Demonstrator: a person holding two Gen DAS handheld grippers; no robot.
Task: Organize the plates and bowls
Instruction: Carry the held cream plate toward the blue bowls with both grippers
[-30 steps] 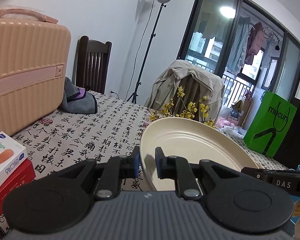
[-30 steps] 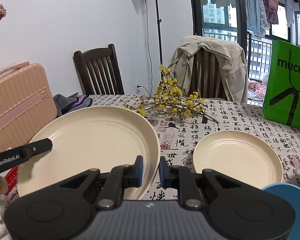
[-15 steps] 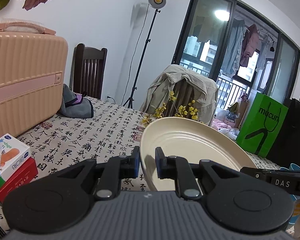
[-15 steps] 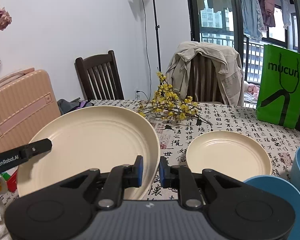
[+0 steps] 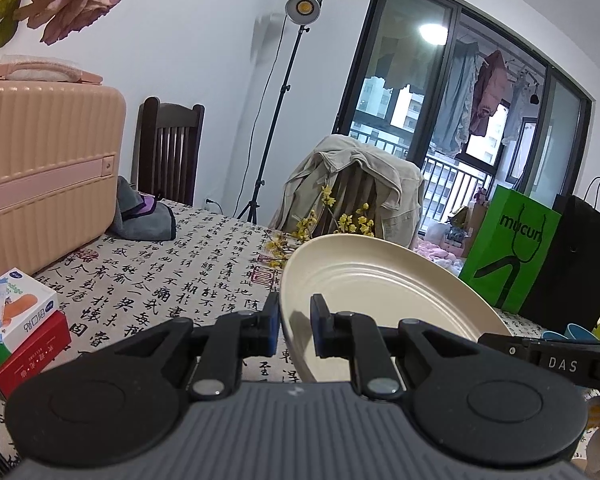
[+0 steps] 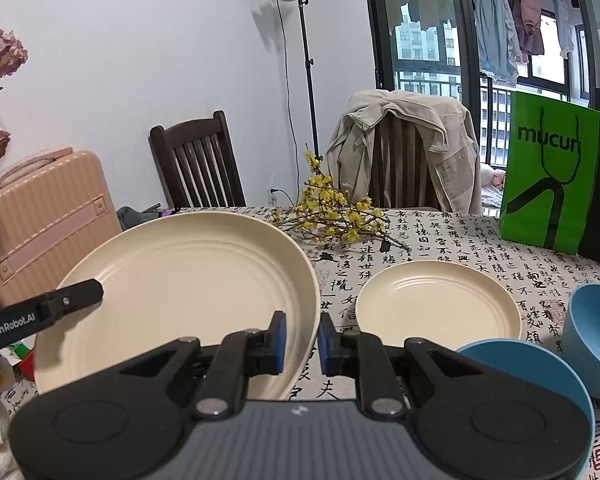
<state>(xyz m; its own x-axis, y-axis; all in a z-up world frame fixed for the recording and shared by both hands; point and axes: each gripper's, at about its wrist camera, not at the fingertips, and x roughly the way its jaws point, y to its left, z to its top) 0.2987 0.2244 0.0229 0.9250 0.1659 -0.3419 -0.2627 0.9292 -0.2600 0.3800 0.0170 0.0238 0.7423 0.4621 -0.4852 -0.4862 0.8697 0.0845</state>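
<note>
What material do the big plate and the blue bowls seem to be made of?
Big plate: cream and matte, with moulded rings and a thin rim; probably plastic or wheat-straw composite, though matte ceramic is possible. Blue bowls: even matte blue without glaze shine; likely the same plastic-like material.

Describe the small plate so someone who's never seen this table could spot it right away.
Start at the green bag standing on the table's right side. In front of it, the small plate lies flat on the calligraphy cloth, left of two blue bowls. It is cream like the big plate, but smaller and not held.
</note>
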